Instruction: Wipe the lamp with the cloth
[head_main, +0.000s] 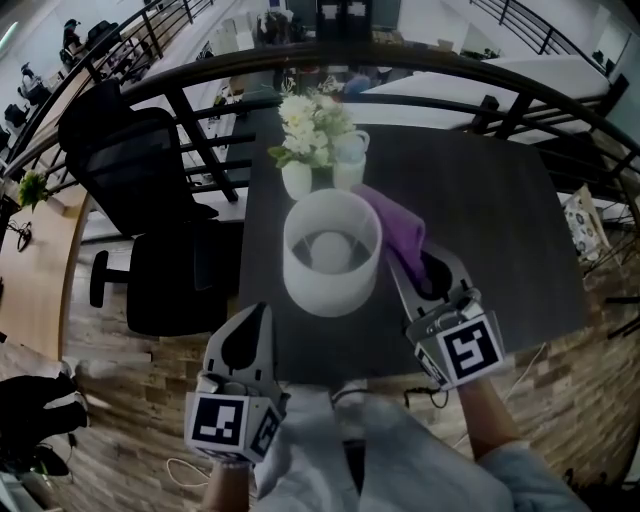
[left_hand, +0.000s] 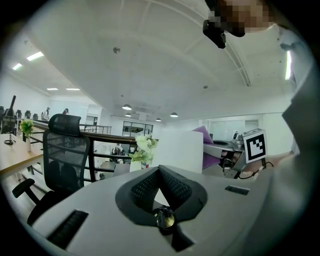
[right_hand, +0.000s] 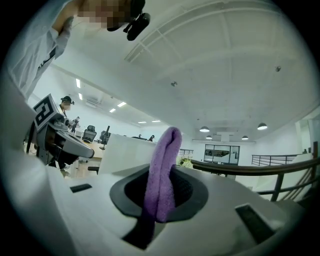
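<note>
Tabletop (head_main: 500, 200): our right gripper (head_main: 420, 262) pinches the cloth (head_main: 392, 222) just right of the lamp (head_main: 332, 252); left gripper (head_main: 260, 312) closed, empty. Next we should press it on.

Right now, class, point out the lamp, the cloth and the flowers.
lamp (head_main: 330, 297), head view, near wall of the white shade.
cloth (head_main: 393, 224), head view, purple fold beside the shade.
flowers (head_main: 310, 120), head view, the white blooms.

Left hand-held gripper (head_main: 263, 312) closed; right (head_main: 415, 263) grips cloth (head_main: 393, 224).
</note>
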